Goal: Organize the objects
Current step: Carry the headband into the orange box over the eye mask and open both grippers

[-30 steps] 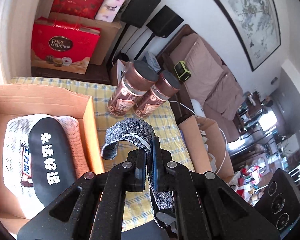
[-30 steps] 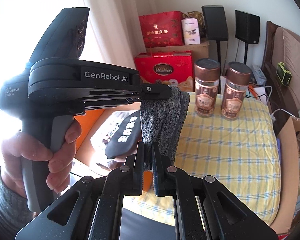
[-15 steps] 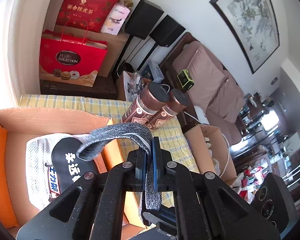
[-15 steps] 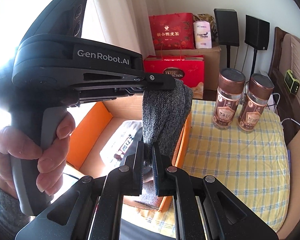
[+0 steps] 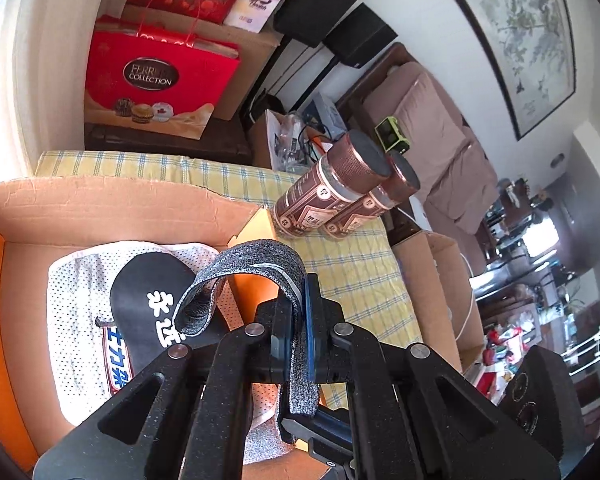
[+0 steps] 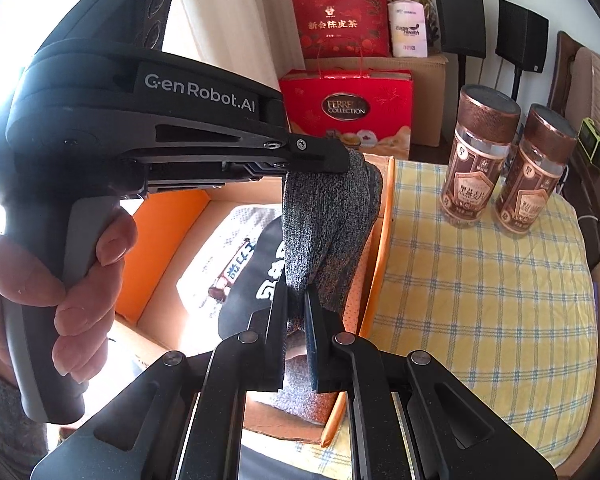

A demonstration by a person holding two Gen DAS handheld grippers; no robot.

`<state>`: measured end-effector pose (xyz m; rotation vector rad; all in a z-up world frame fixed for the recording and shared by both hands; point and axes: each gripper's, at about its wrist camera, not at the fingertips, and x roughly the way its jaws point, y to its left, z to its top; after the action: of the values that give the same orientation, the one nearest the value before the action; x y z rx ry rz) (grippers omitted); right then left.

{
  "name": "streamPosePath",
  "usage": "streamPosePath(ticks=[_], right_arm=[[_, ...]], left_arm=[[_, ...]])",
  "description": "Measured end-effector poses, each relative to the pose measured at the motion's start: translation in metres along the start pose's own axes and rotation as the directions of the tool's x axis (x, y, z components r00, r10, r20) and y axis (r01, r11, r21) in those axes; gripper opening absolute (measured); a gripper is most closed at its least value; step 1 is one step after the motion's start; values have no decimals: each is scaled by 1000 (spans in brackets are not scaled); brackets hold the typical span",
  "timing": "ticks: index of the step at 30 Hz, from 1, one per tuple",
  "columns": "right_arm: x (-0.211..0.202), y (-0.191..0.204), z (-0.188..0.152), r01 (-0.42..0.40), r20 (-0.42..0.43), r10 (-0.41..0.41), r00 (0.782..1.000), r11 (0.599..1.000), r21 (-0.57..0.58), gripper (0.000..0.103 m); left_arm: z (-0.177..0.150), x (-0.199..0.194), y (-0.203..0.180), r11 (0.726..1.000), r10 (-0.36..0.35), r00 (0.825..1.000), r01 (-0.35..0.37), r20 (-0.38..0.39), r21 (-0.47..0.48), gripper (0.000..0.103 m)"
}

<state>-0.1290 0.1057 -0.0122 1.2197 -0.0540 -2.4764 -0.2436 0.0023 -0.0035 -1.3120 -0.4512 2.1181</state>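
A grey knit sock [image 5: 256, 256] hangs between both grippers over the open cardboard box [image 5: 100, 204]. My left gripper [image 5: 298, 316] is shut on one end; it shows in the right wrist view [image 6: 320, 160] pinching the sock's top [image 6: 328, 216]. My right gripper [image 6: 296, 320] looks slightly parted around the sock's lower end. In the box [image 6: 160, 236] lie a white mesh garment [image 5: 80, 320] and a black insole with white characters [image 5: 148, 300].
Two brown-lidded jars [image 6: 476, 152] stand on the yellow checked cloth [image 6: 480, 300] right of the box. Red gift bags [image 6: 348, 108] and black speakers [image 6: 460, 20] stand behind. Another carton [image 5: 440, 280] sits past the table's right edge.
Both grippers have carried the sock leftward from above the cloth to above the box. The right gripper's jaws have loosened a little around the sock.
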Motion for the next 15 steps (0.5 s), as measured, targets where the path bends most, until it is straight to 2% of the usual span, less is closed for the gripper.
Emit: streamPosePath(ticks=[8, 12, 15], right_arm=[[2, 0, 13, 8, 36, -9, 999, 999, 31, 7], [12, 2, 14, 8, 8, -8, 1000, 999, 35, 7], [24, 6, 6, 17, -44, -17, 999, 1000, 11, 7]], left_arm=[[19, -11, -15, 996, -9, 999, 4, 53, 88, 5], [14, 1, -3, 998, 8, 1000, -9, 13, 58, 5], [3, 16, 19, 1000, 31, 999, -31, -36, 7, 5]])
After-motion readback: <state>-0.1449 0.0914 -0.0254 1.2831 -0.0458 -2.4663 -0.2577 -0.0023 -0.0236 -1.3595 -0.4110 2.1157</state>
